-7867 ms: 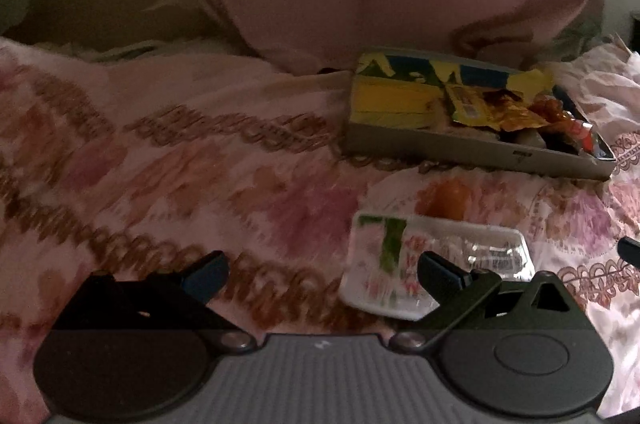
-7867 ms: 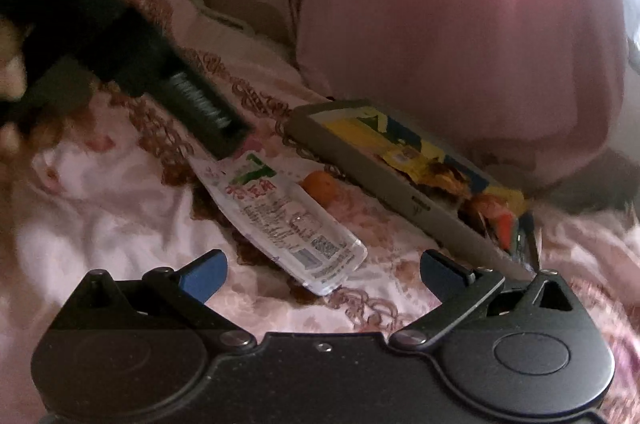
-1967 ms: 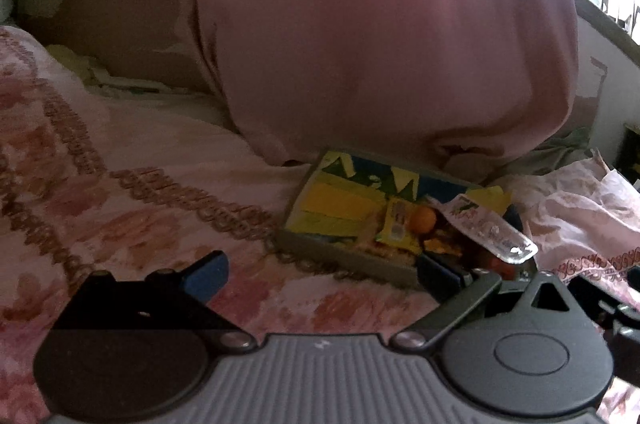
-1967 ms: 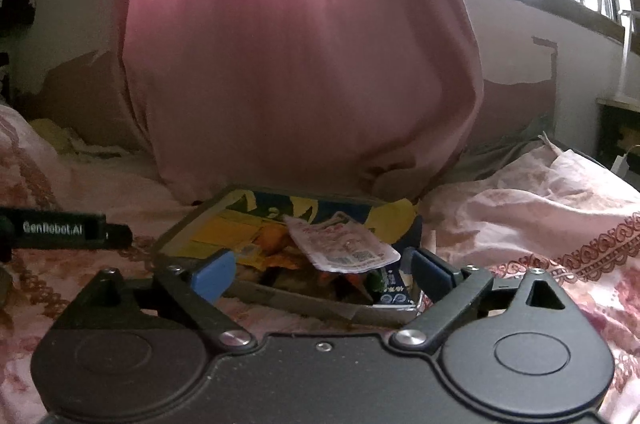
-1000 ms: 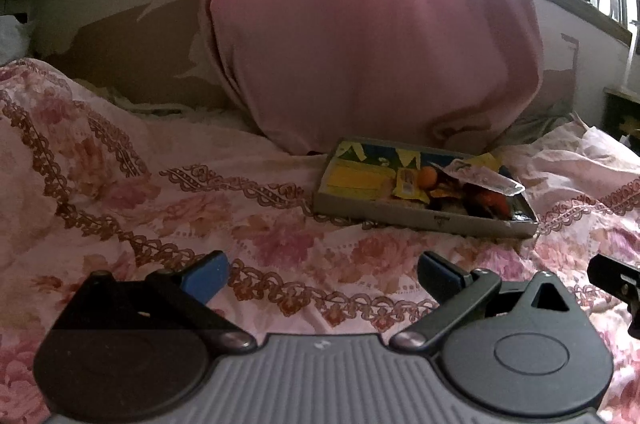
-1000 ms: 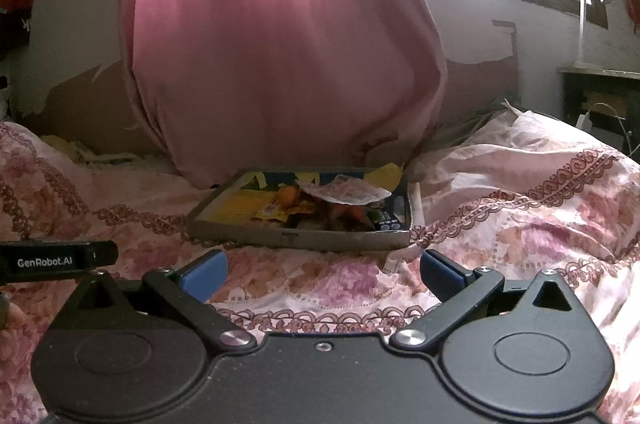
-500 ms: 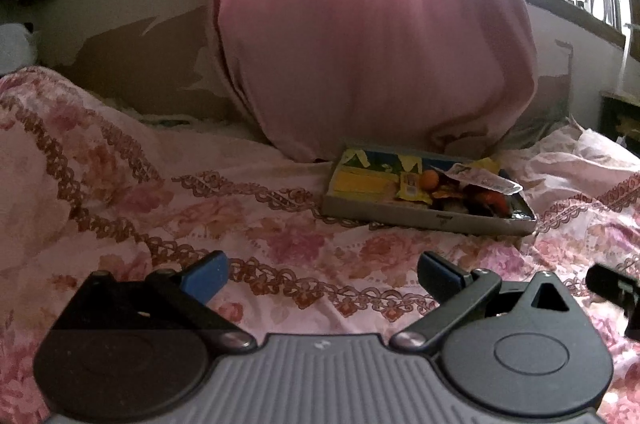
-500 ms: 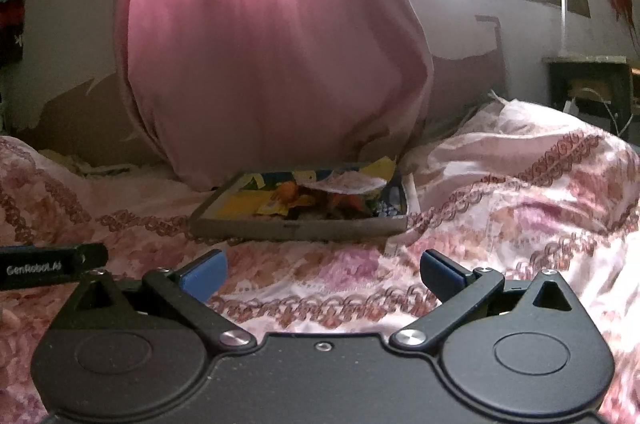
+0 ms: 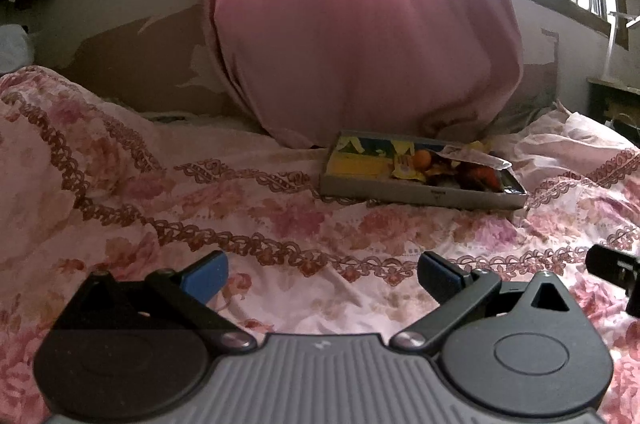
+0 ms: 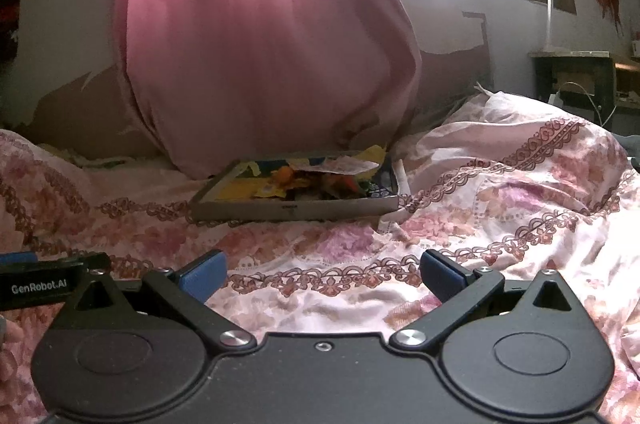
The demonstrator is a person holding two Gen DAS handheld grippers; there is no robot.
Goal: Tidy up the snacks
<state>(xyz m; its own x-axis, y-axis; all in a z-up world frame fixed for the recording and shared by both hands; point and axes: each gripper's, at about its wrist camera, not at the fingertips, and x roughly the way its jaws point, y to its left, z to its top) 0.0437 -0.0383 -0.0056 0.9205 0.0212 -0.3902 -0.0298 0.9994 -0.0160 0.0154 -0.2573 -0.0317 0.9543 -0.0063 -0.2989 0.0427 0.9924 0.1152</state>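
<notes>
A shallow grey cardboard box point(image 9: 420, 194) lies on the floral bedspread, also in the right wrist view point(image 10: 292, 210). It holds several snacks: an orange point(image 9: 422, 159), yellow packets point(image 9: 404, 166) and a clear plastic pack point(image 9: 476, 157) lying on top. The clear pack also shows in the right wrist view point(image 10: 340, 165). My left gripper point(image 9: 322, 274) is open and empty, well back from the box. My right gripper point(image 10: 322, 274) is open and empty, also well back from the box.
A big pink cloth bundle point(image 9: 360, 24) stands behind the box. The bedspread point(image 10: 500, 184) rises in folds to the right. A dark side table point(image 10: 580, 80) stands at the far right under a bright window. The left gripper's tip point(image 10: 36, 282) shows at the right view's left edge.
Both grippers have drawn back from the box and stay open. The orange and the clear pack, which lay on the bedspread earlier, are now in the box.
</notes>
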